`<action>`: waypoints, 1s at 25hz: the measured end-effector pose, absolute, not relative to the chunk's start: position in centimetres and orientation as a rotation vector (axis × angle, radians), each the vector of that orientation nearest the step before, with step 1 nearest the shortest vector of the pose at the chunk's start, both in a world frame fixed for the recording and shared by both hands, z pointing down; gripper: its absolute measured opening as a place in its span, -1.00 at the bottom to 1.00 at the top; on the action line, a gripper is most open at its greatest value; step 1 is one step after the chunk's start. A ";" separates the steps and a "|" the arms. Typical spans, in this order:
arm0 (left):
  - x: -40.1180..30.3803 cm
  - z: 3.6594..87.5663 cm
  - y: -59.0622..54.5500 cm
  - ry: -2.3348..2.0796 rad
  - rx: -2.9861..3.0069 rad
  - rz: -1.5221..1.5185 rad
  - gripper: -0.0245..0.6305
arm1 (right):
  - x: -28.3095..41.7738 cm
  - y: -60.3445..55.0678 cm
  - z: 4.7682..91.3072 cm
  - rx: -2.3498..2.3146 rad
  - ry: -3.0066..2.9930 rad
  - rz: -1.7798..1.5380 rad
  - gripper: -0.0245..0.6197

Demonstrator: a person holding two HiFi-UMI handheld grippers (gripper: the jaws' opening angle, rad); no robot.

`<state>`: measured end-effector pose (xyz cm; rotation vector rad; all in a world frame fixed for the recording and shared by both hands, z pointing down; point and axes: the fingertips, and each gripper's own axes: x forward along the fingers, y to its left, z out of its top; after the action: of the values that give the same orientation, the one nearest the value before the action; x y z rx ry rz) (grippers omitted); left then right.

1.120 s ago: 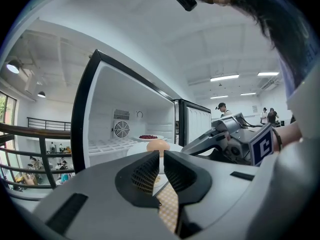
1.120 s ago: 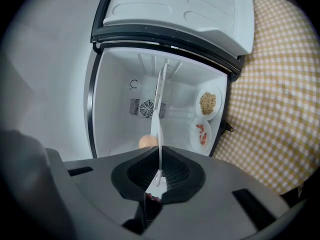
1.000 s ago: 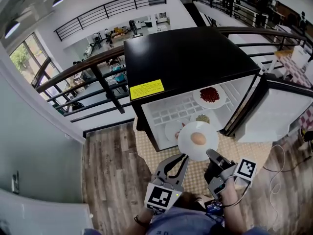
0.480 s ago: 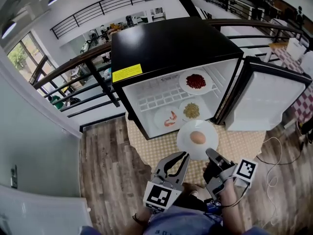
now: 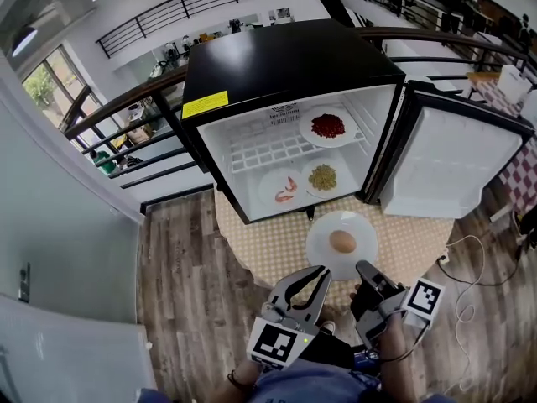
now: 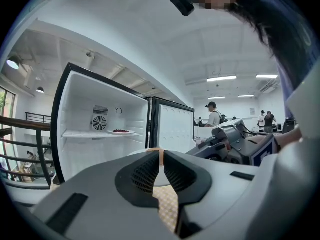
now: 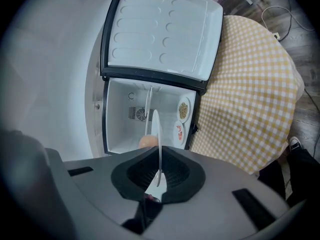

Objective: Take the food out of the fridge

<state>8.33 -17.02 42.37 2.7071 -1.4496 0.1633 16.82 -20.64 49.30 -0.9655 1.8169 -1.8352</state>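
Note:
A black-topped fridge stands open, its door swung out to the right. Inside, a plate of red food rests on the shelf, and a shrimp plate and a plate of greenish food lie on the bottom. In front of the fridge hangs a white plate with a round bun. My right gripper is shut on its near rim, and the plate shows edge-on between the pads. My left gripper is shut, with its tips at the plate's lower left edge.
A yellow checked cloth lies in front of the fridge on the wooden floor. A cable trails on the right. A railing runs behind the fridge. People stand far off in the left gripper view.
Both grippers and the bun plate have drawn back from the fridge. The two bottom plates, hidden behind the held plate a second ago, now show.

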 end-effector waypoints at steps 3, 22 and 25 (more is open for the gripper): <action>8.6 42.4 -16.3 -1.458 2.704 0.187 -0.84 | 17.5 -20.2 49.5 -0.968 1.813 -1.832 -0.86; 5.7 41.5 -13.6 -1.417 2.749 0.206 -0.84 | 15.4 -18.0 49.2 -0.987 1.773 -1.767 -0.86; 3.8 41.6 -12.5 -1.401 2.745 0.200 -0.84 | 13.9 -16.5 48.9 -0.996 1.765 -1.755 -0.86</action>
<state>3.85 -12.49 41.62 2.7454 -1.4015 0.2004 13.90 -16.54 48.89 -0.9958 1.7648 -1.7550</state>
